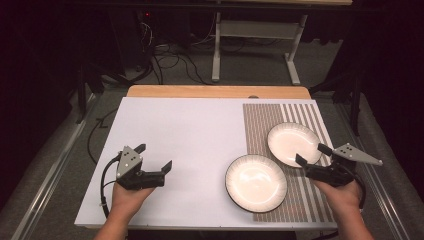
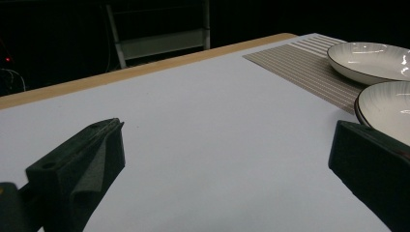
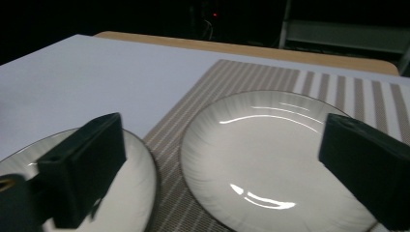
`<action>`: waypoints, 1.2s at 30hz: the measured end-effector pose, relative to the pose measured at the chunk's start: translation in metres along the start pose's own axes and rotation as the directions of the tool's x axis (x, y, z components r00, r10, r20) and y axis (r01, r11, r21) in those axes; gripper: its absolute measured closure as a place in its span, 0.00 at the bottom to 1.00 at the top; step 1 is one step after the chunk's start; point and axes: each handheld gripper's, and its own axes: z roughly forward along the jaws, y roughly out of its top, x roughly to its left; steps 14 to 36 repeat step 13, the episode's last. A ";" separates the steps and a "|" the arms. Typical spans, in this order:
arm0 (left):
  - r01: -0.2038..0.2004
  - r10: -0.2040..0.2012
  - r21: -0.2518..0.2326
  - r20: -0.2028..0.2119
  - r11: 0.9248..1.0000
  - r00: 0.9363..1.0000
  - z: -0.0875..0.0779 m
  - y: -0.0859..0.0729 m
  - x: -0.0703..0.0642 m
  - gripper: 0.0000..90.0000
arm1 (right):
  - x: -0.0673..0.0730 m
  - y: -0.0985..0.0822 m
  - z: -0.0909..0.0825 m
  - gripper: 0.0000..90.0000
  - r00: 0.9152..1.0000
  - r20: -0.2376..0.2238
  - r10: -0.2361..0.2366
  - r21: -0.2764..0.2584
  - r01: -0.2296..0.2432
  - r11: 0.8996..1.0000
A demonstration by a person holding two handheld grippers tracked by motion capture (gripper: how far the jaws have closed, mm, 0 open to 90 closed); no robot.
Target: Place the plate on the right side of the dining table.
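Note:
Two white ribbed plates with dark rims lie at the right of the table. The far plate [image 1: 293, 143] [image 2: 370, 59] [image 3: 270, 154] rests on the striped placemat [image 1: 280, 117]. The near plate [image 1: 256, 182] [image 2: 387, 108] [image 3: 135, 174] lies half on the mat's left edge, half on the white tabletop. My right gripper [image 1: 313, 154] [image 3: 220, 169] hovers at the far plate's near right rim, jaws wide apart, nothing between them. My left gripper [image 1: 153, 155] [image 2: 227, 164] is held open over the bare white surface at the front left, also empty.
The white tabletop [image 1: 185, 145] has a wooden strip [image 1: 215, 91] along its far edge. Beyond it stand a white desk frame [image 1: 255, 45] and loose cables [image 1: 170, 60] on the floor. Metal rails run along both sides of the table.

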 end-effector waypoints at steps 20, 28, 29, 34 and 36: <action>0.012 -0.012 -0.004 0.013 1.000 1.000 -0.005 -0.001 0.001 0.00 | 0.041 -0.002 -0.009 0.00 0.993 -0.054 -0.108 -0.029 0.107 0.994; 0.012 -0.012 -0.004 0.013 1.000 1.000 -0.005 -0.001 0.001 0.00 | 0.041 -0.002 -0.009 0.00 0.993 -0.054 -0.108 -0.029 0.107 0.994; 0.012 -0.012 -0.004 0.013 1.000 1.000 -0.005 -0.001 0.001 0.00 | 0.041 -0.002 -0.009 0.00 0.993 -0.054 -0.108 -0.029 0.107 0.994; 0.012 -0.012 -0.004 0.013 1.000 1.000 -0.005 -0.001 0.001 0.00 | 0.041 -0.002 -0.009 0.00 0.993 -0.054 -0.108 -0.029 0.107 0.994; 0.012 -0.012 -0.004 0.013 1.000 1.000 -0.005 -0.001 0.001 0.00 | 0.041 -0.002 -0.009 0.00 0.993 -0.054 -0.108 -0.029 0.107 0.994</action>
